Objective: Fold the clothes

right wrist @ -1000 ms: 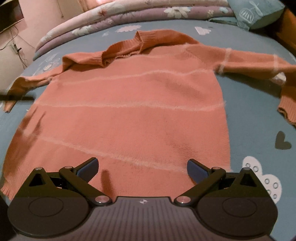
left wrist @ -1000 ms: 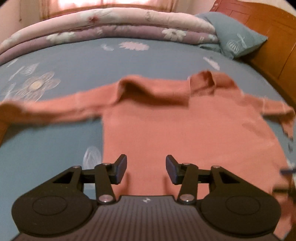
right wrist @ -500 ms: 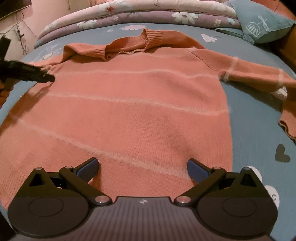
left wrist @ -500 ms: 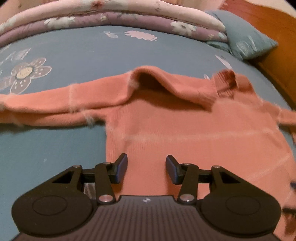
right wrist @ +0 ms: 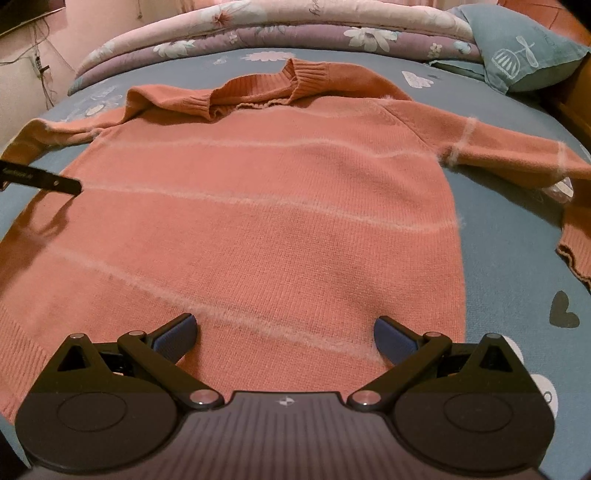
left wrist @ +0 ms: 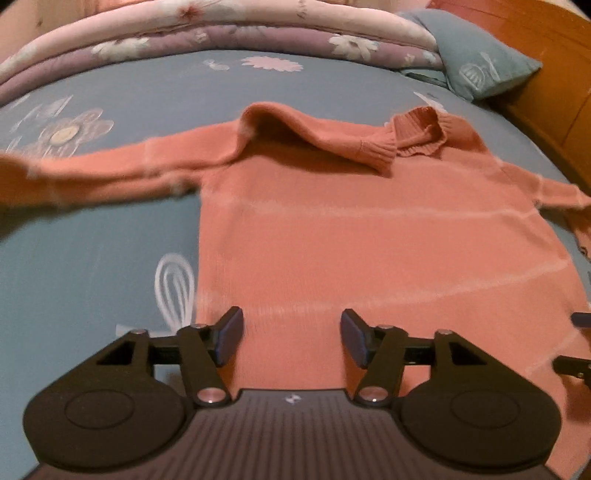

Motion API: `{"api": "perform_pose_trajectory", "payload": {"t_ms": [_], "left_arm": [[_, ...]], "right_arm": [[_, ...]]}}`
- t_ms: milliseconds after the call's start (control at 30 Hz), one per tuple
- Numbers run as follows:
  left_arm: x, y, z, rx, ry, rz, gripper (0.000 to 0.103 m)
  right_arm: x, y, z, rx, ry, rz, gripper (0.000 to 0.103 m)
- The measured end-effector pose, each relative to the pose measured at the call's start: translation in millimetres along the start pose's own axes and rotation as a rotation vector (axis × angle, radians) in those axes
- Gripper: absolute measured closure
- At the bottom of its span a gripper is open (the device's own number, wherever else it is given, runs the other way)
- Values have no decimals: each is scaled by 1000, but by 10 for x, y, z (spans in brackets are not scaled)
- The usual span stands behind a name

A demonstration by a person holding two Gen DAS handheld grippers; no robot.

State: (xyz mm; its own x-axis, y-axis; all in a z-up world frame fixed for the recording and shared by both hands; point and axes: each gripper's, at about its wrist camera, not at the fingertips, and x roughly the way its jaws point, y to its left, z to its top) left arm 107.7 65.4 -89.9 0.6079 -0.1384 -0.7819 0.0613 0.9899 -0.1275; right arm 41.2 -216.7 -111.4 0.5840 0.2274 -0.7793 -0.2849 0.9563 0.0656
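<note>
A salmon-orange knit sweater [left wrist: 369, 251] with pale stripes lies spread flat on the blue bedsheet [left wrist: 92, 258], ribbed collar [right wrist: 258, 92] at the far end and sleeves out to both sides. My left gripper [left wrist: 291, 336] hovers over the sweater's left side edge; its jaws are opening and nothing is between them. My right gripper [right wrist: 286, 334] stands wide open above the sweater's lower body [right wrist: 277, 240], also holding nothing. In the right wrist view one left fingertip [right wrist: 55, 181] pokes in at the left edge, over the sweater's side.
Rolled floral quilts [right wrist: 277, 26] lie along the far side of the bed. A blue pillow [right wrist: 524, 55] rests at the far right against a wooden headboard [left wrist: 535, 74]. The right sleeve's cuff [right wrist: 576, 251] bends back toward the near side.
My left gripper has dropped closer to the sweater and its jaws have spread wider. Its fingertip has entered the right wrist view at the left. The right gripper has barely shifted.
</note>
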Motion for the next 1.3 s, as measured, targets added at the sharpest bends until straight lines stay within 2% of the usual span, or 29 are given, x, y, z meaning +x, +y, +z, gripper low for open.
{"api": "perform_pose_trajectory", "payload": {"t_ms": [67, 200, 333, 433, 833, 933, 1033, 1067, 1167, 1233, 1300], "left_arm": [[-66, -45, -86, 11, 2, 7, 37], [-145, -133, -148, 38, 12, 28, 37], [-228, -147, -93, 34, -30, -6, 37], [-183, -94, -113, 10, -6, 16, 37], [-552, -13, -670, -23, 11, -22, 35], [-618, -86, -634, -3, 32, -2, 35], [-681, -218, -561, 46, -3, 6, 33], [-672, -255, -543, 44, -7, -10, 30], [-549, -350, -563, 13, 32, -56, 30], [-445, -429, -639, 19, 63, -40, 30], [-439, -504, -684, 51, 51, -19, 25]], "right_arm": [[7, 2, 9, -5, 5, 0, 0], [24, 15, 43, -13, 25, -5, 0], [35, 35, 62, -9, 37, -17, 0], [46, 51, 73, -2, 46, -26, 0], [43, 71, 54, 16, 44, -41, 0], [36, 67, 36, 21, 35, -39, 0], [31, 70, 0, 26, 12, -40, 0], [27, 70, -7, 25, 7, -40, 0], [15, 61, 7, 25, 16, -36, 0], [-20, 36, 42, 33, 39, -33, 0], [-116, -44, 101, 60, 0, -12, 0]]}}
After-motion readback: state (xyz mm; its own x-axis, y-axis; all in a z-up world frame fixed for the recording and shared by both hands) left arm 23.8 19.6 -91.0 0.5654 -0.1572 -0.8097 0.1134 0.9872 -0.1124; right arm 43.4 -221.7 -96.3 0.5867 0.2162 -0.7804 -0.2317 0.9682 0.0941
